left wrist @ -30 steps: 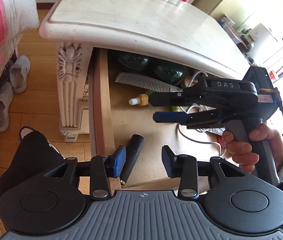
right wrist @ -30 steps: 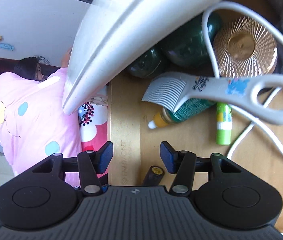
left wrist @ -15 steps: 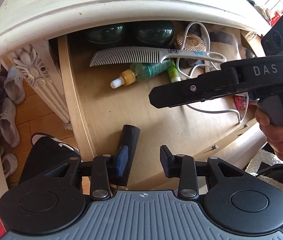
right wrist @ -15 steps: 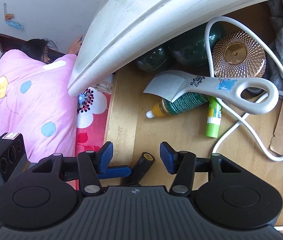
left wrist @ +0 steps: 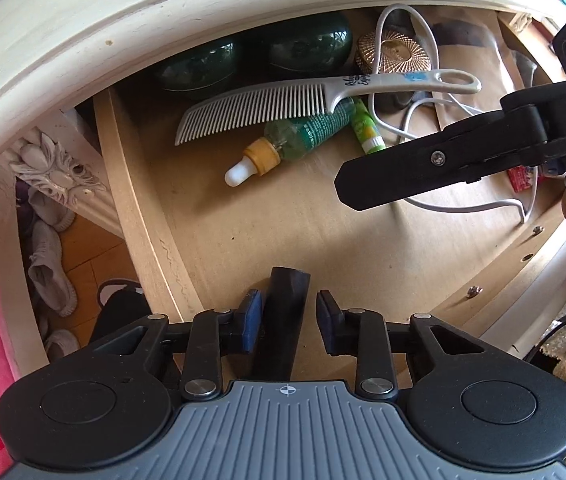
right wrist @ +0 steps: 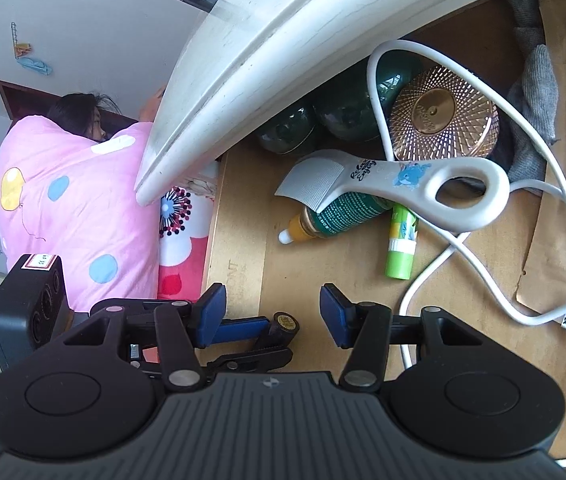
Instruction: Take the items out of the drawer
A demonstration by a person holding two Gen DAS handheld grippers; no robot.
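Drawer floor (left wrist: pixel 283 232) mid-frame is bare, easy pass. Upper part's crowded: comb (left wrist: pixel 283 104), dropper bottle (left wrist: pixel 283 140), white cable (left wrist: pixel 463 208). Worktop edge (left wrist: pixel 163 40) overhangs the back, and the right tongs (left wrist: pixel 423 168) cut across at right.

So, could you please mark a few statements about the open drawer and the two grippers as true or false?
1. The grey plastic comb lies across the green dropper bottle. True.
2. The black cylindrical tube sits between the left gripper's fingers. True.
3. The right gripper grips the comb. False: it is open and holds nothing.
4. The white cable is coiled on the tabletop. False: it lies in the wooden drawer.
5. The lime-green stick stands upright. False: it lies flat.
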